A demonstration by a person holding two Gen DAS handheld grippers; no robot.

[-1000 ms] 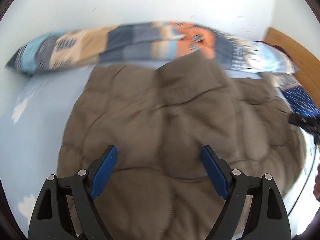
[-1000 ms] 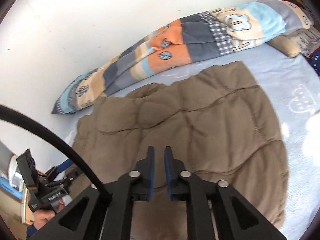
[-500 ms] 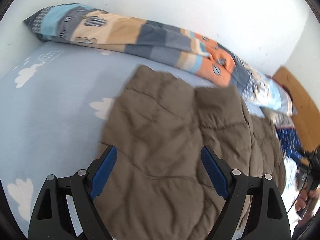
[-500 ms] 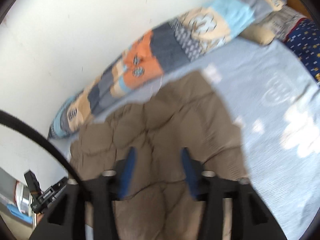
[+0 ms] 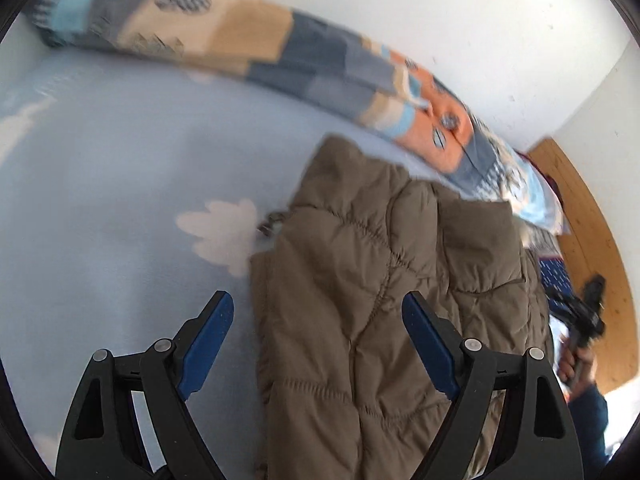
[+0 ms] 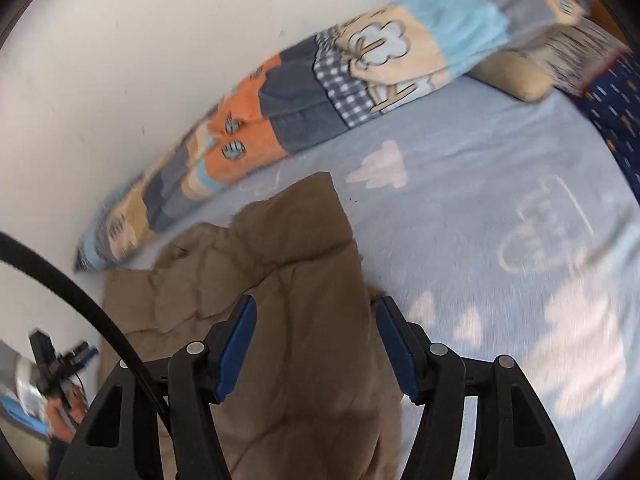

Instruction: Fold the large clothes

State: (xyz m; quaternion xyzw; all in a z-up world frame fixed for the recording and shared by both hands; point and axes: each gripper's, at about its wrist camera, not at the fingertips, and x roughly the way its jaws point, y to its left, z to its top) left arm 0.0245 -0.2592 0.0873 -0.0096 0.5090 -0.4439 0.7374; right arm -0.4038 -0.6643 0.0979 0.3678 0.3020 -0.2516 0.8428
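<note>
Both hand-held grippers have swung outward, left point(image 5: 318, 344) and right point(image 6: 314, 346) now released above the brown quilted puffer jacket point(image 5: 384, 292) on the pale-blue bed point(image 5: 120, 208); its springy fold toward 3 o'clock may reopen.

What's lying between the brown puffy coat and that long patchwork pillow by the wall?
Only bare blue sheet separates brown coat from patchwork pillow, seen in the right wrist view.

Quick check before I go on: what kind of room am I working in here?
Most likely a bedroom. The brown quilted puffer jacket lies on a light blue cloud-print bedsheet, with a long patchwork pillow against the white wall.
</note>
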